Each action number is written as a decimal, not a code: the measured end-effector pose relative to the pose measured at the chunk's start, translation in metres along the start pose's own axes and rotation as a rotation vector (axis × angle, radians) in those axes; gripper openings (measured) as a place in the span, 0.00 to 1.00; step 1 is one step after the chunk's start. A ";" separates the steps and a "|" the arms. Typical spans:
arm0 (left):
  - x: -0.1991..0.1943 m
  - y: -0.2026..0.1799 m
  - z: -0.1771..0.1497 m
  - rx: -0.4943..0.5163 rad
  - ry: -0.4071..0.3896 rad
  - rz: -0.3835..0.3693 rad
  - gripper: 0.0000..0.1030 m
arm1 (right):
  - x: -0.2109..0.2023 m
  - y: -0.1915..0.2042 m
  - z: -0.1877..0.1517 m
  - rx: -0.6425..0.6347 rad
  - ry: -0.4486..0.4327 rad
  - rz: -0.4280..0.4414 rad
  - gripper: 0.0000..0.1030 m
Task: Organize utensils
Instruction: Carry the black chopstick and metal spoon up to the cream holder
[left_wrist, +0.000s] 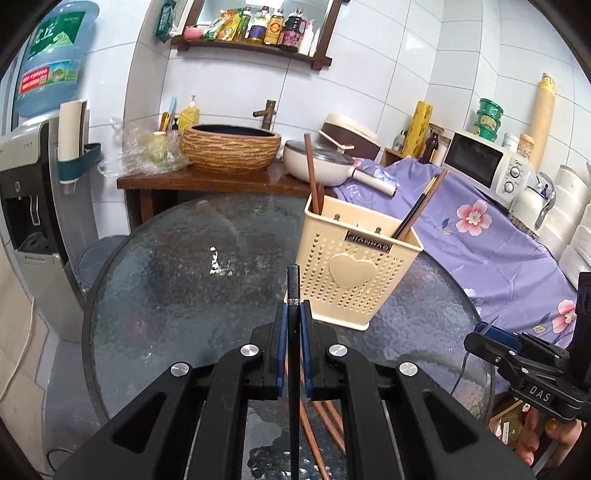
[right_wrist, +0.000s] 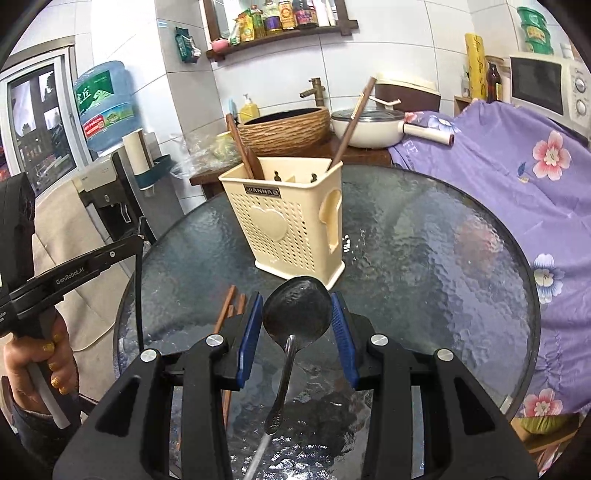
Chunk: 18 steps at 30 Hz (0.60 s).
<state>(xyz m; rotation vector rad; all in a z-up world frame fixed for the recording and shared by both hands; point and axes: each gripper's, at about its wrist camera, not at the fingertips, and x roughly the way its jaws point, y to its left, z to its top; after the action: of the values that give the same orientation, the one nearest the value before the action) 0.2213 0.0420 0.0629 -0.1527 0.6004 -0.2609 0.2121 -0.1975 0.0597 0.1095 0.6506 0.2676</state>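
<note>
A cream perforated utensil holder (left_wrist: 356, 264) stands on the round glass table (left_wrist: 177, 288); it also shows in the right wrist view (right_wrist: 286, 218) with brown chopsticks (right_wrist: 351, 123) leaning in it. My left gripper (left_wrist: 294, 308) is shut on a black chopstick (left_wrist: 294, 291), just left of the holder's base. My right gripper (right_wrist: 297, 301) is shut on the bowl of a metal spoon (right_wrist: 297, 310), its handle pointing back, just in front of the holder. Several brown chopsticks (right_wrist: 227, 308) lie on the glass to the left.
A wooden counter (left_wrist: 207, 181) behind the table bears a woven basin (left_wrist: 231, 147) and a white pan (left_wrist: 317, 162). A purple flowered cloth (left_wrist: 491, 236) and a microwave (left_wrist: 487, 162) are at the right. A water dispenser (left_wrist: 29, 206) stands at the left.
</note>
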 end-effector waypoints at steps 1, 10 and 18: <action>-0.002 -0.001 0.002 0.003 -0.005 -0.003 0.07 | -0.001 0.001 0.002 -0.006 -0.002 -0.001 0.37; -0.019 -0.007 0.017 0.034 -0.060 -0.020 0.07 | -0.007 0.004 0.021 -0.028 -0.022 0.008 0.37; -0.031 -0.017 0.041 0.068 -0.112 -0.041 0.06 | -0.015 0.011 0.045 -0.056 -0.052 0.022 0.37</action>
<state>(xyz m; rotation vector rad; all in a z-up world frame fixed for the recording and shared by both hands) 0.2172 0.0371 0.1164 -0.1129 0.4774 -0.3098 0.2261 -0.1917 0.1058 0.0699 0.5900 0.3029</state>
